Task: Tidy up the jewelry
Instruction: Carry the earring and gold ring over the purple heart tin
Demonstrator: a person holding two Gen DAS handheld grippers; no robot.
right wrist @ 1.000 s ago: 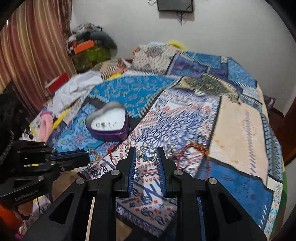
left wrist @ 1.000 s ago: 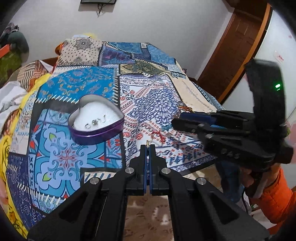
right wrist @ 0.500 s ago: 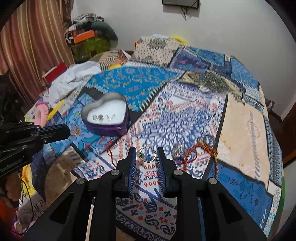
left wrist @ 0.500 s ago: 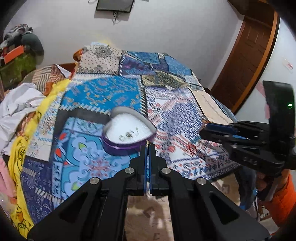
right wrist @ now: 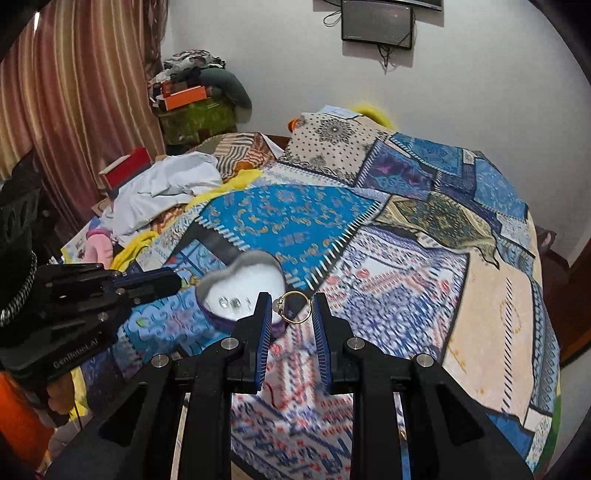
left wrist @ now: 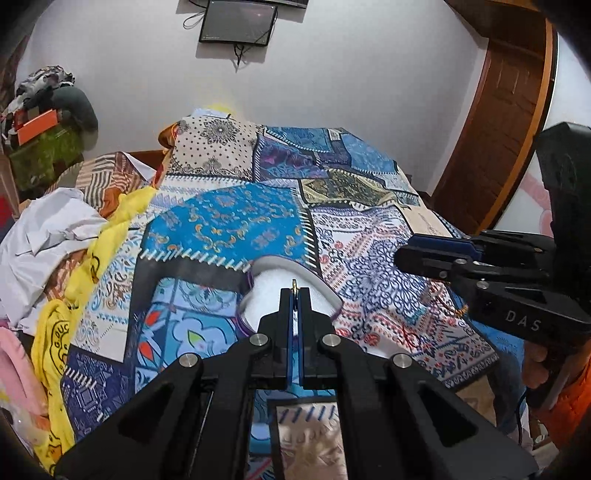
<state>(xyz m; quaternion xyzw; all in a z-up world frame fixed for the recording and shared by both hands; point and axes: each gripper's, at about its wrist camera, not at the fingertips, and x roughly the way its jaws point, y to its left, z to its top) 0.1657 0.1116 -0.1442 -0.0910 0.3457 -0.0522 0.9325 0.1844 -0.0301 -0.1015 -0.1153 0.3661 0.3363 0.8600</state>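
A purple heart-shaped box [right wrist: 207, 291] with a white lining holds small silver pieces [right wrist: 229, 302]; it also shows in the left wrist view [left wrist: 273, 277], partly hidden by my fingers. My left gripper [left wrist: 294, 290] is shut on a small gold earring [left wrist: 294, 283], held at the box's near edge. My right gripper [right wrist: 291, 304] is shut on a gold ring [right wrist: 293, 307] with a pale stone, held just right of the box. Each gripper shows in the other's view: the left gripper [right wrist: 173, 280] and the right gripper [left wrist: 406, 251].
The box sits on a patchwork bedspread [right wrist: 369, 229]. Loose clothes [right wrist: 162, 192] and a red box [right wrist: 125, 170] lie at the bed's left. A dark door [left wrist: 509, 122] stands to the right. A screen [right wrist: 376, 24] hangs on the far wall.
Both grippers have moved forward to the heart box, each still holding its piece. The left one now hovers at the box's edge, the right one just beside it.
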